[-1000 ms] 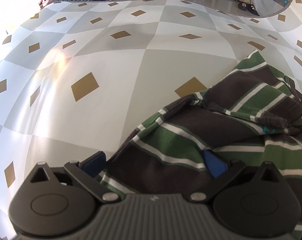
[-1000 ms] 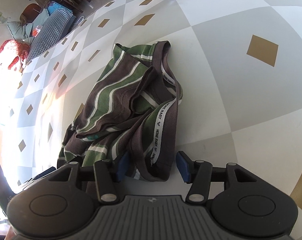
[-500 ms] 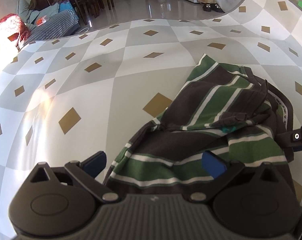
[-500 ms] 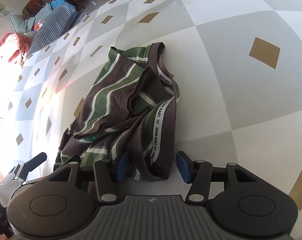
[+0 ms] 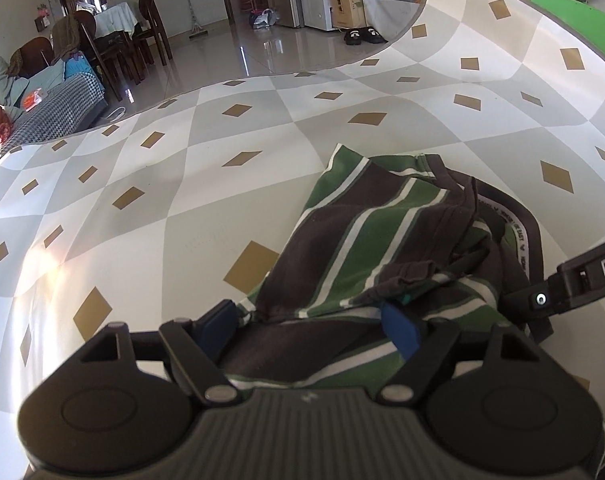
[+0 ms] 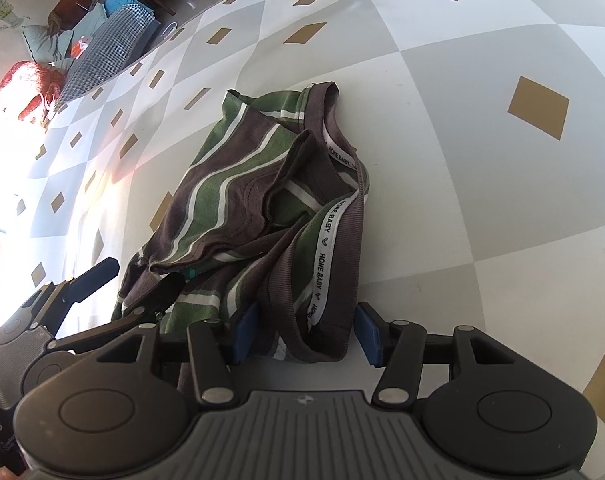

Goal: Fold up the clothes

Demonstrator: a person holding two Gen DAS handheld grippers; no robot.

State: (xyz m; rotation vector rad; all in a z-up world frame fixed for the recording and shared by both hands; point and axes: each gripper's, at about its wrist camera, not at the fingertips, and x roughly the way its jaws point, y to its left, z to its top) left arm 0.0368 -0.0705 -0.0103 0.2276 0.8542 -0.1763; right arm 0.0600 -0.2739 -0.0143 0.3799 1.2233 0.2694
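While the striped garment is lying crumpled on the checked tablecloth, the left gripper is straddling its hem, jaws just closing, pads not pressing; the right gripper is standing apart around the waistband, unclamped

Soft knit shirt, glossy tablecloth

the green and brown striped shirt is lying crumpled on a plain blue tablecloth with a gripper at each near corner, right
Not quite: the tablecloth is not plain blue. It is white and grey checks with gold diamonds, as the right wrist view shows. The rest holds: the striped shirt lies crumpled on it, with the left gripper, whose jaws have just been closing, and the right gripper each straddling a near part of the cloth.
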